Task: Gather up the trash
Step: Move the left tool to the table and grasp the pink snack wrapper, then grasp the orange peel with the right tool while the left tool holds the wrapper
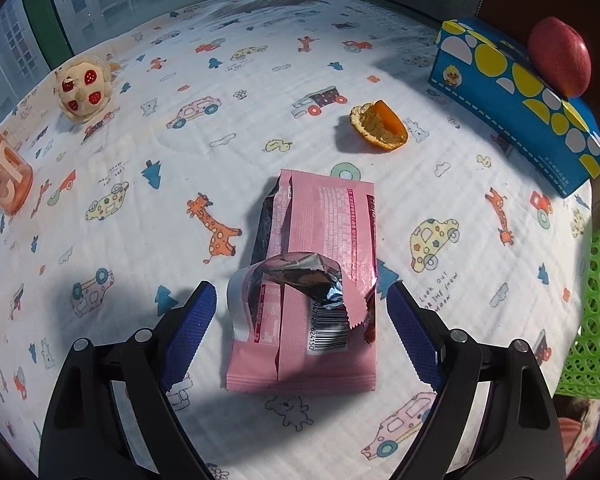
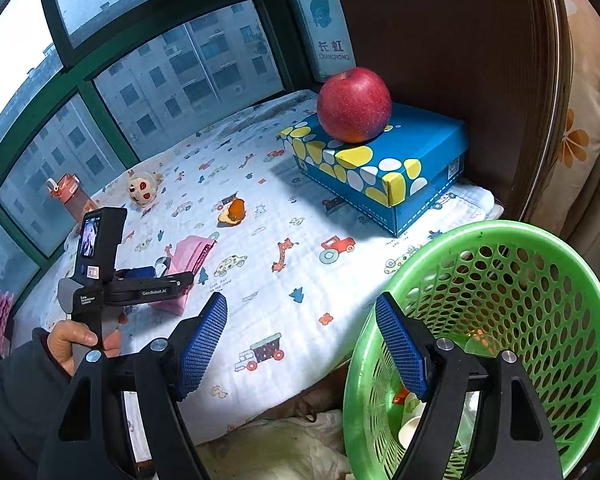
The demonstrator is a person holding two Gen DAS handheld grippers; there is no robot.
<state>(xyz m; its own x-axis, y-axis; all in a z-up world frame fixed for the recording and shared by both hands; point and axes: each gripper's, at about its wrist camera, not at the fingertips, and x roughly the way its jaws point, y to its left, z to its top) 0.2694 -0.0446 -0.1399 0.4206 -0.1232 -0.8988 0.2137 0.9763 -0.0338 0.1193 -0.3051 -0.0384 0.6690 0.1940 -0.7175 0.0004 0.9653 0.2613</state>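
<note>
A torn pink snack wrapper (image 1: pixel 320 248) with a silver inside and a barcode lies on the printed cloth. My left gripper (image 1: pixel 300 292) points down over its near end, open, one blue pad on each side and neither touching it. Farther back lies a piece of orange peel (image 1: pixel 380 126). In the right wrist view, my right gripper (image 2: pixel 300 300) is open and empty at the cloth's front edge, its right finger over the rim of the green basket (image 2: pixel 488 226). That view also shows the left gripper (image 2: pixel 168 276) over the wrapper (image 2: pixel 192 254), and the peel (image 2: pixel 232 212).
A blue spotted box (image 2: pixel 380 168) with a red apple (image 2: pixel 354 104) on top stands at the back right. A plush toy (image 2: pixel 142 188) and an orange bottle (image 2: pixel 70 194) sit by the window. The basket holds a paper cup (image 2: pixel 410 428). A hand (image 2: pixel 72 340) grips the left tool.
</note>
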